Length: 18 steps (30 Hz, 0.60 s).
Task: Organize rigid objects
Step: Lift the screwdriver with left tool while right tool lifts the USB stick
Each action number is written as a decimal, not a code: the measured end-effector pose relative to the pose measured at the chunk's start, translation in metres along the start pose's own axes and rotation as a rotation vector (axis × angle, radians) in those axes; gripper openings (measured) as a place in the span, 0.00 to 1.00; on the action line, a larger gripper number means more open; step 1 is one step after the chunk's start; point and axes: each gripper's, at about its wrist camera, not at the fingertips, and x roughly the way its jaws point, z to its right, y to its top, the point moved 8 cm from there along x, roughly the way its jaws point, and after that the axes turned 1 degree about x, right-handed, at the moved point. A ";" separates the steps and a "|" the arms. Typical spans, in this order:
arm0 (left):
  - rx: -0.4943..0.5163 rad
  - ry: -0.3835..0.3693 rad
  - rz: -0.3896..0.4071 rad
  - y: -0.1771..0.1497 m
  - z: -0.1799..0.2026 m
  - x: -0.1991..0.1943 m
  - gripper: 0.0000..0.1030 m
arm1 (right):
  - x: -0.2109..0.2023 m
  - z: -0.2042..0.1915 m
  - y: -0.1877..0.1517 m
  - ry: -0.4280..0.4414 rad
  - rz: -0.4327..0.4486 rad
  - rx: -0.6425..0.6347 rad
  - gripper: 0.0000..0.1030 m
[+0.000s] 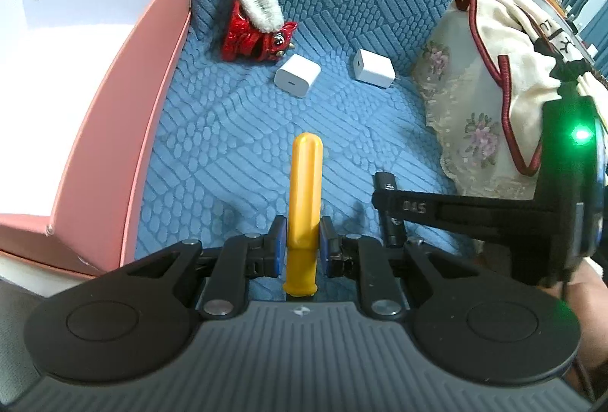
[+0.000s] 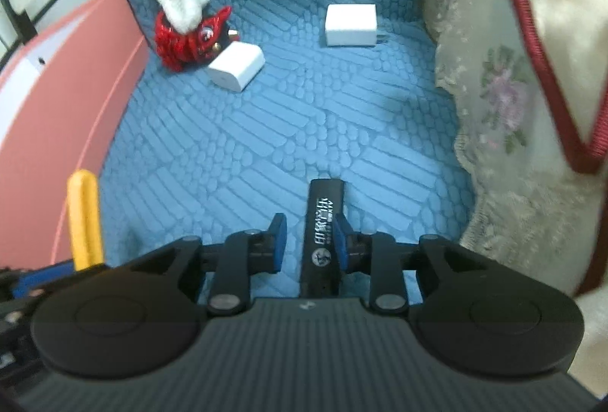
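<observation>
The yellow stick is clamped between the pads of the left gripper, standing up out of the jaws above the blue quilted cover. Just to its right, the black stick lies between the fingers of the right gripper. Its right pad touches the stick's side, while a clear gap shows at the left pad, so the jaws stand apart and the stick is not clamped.

Further out on the cover lie a white charger and a second white charger, well apart from each other. The first sits just beside a red figurine with a white fluffy crest. To the left stands the pink box, open at the top, which looks like the place for all of these. A lace cloth hangs at the right.

The main risk is at the right gripper: if it lifts before both pads press, the black stick would likely slip or swing out onto the cover. The yellow stick is held low on its length, so it may tilt if it knocks the box wall. The two grippers also sit close together and could bump.
</observation>
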 end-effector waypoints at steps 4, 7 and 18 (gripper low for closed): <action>-0.004 0.003 -0.005 0.003 -0.003 0.003 0.20 | 0.008 0.003 -0.001 -0.063 -0.022 -0.012 0.25; -0.015 -0.001 -0.006 0.005 -0.004 0.003 0.20 | 0.005 0.004 -0.001 -0.059 -0.023 -0.018 0.25; -0.022 -0.004 0.030 0.015 0.002 -0.021 0.20 | -0.065 0.000 0.009 -0.004 0.126 -0.027 0.25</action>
